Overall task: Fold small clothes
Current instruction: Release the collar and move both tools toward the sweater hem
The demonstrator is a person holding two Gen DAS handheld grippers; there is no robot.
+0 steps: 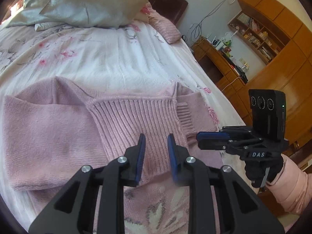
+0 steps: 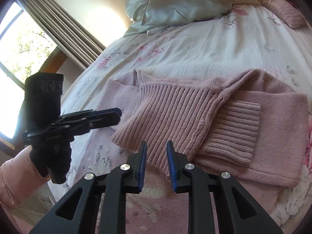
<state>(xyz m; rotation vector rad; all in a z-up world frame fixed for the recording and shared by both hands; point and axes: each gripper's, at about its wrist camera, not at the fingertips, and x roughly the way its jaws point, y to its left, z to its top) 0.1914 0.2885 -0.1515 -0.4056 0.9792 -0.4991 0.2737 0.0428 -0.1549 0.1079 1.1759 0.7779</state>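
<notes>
A pink knitted sweater (image 1: 48, 126) (image 2: 273, 128) lies folded on the floral bedspread (image 1: 117, 58). Its ribbed hem (image 1: 132, 115) (image 2: 175, 107) is turned up across the body, and a ribbed cuff (image 2: 234, 132) lies beside it. My left gripper (image 1: 157, 138) hovers open over the near edge of the ribbed part, with nothing between its blue pads. My right gripper (image 2: 156, 146) is open too, just above the ribbed hem's near corner and empty. Each gripper shows in the other's view: the right gripper (image 1: 198, 138) by the sweater's right edge, the left gripper (image 2: 119, 115) by its left edge.
Satin pillows (image 1: 93, 5) and a pink striped pillow (image 1: 165, 27) lie at the head of the bed. A wooden desk and shelves (image 1: 224, 62) stand beside the bed on one side. A window with curtains (image 2: 64, 33) is on the other. Gloved hands in pink sleeves (image 1: 288, 179) hold the grippers.
</notes>
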